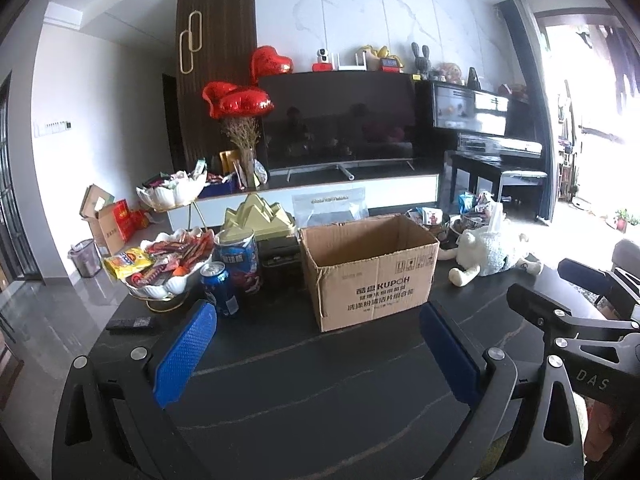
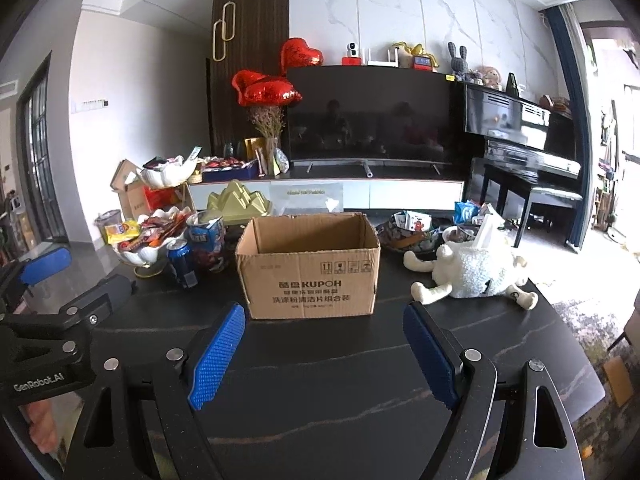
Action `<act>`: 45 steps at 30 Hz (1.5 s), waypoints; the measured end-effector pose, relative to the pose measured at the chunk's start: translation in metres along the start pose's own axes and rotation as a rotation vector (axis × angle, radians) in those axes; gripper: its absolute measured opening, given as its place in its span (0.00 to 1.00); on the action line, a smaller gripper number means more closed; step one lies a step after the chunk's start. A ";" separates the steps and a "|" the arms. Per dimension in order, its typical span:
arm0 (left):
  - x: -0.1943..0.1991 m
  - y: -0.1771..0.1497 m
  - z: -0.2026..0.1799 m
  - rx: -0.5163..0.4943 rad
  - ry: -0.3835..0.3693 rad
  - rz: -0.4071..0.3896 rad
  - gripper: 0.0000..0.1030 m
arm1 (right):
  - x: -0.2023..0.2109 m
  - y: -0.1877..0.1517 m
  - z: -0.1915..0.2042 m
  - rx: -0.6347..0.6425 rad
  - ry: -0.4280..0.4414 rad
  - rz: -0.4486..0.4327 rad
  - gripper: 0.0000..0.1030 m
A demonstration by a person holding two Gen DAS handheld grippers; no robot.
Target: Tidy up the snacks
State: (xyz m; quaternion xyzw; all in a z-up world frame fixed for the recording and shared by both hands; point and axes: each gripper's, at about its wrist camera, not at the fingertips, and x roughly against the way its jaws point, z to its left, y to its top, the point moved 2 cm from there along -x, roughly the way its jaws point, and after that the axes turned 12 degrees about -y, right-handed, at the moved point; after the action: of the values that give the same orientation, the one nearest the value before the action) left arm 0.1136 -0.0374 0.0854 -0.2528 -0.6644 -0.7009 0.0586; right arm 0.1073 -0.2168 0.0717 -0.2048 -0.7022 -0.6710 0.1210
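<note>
An open cardboard box [image 1: 370, 274] stands on the dark table [image 1: 304, 396]; it also shows in the right wrist view [image 2: 310, 272]. Left of it are a white shell bowl of snack packets [image 1: 168, 258], a blue can [image 1: 219, 288] and a blue snack tin [image 1: 239, 260]. These show in the right wrist view as bowl [image 2: 150, 236], can [image 2: 182, 264] and tin [image 2: 208, 240]. More snack packets lie in a dark bowl [image 2: 412, 232] behind the box on the right. My left gripper [image 1: 318, 320] is open and empty before the box. My right gripper [image 2: 324, 322] is open and empty too.
A white plush sheep [image 2: 476, 276] lies on the table right of the box. A remote [image 1: 130, 323] lies at the left table edge. A gold mountain ornament [image 1: 258, 218] sits behind the tin. A TV [image 1: 340, 120] and piano [image 1: 488, 136] stand beyond.
</note>
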 end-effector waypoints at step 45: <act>0.011 -0.005 -0.006 -0.003 0.000 -0.001 1.00 | 0.008 -0.004 -0.002 -0.014 -0.002 -0.013 0.80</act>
State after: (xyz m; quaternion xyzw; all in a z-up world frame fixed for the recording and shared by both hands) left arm 0.1001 -0.0401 0.0863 -0.2524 -0.6636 -0.7018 0.0578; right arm 0.0981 -0.2175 0.0715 -0.2017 -0.6988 -0.6766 0.1146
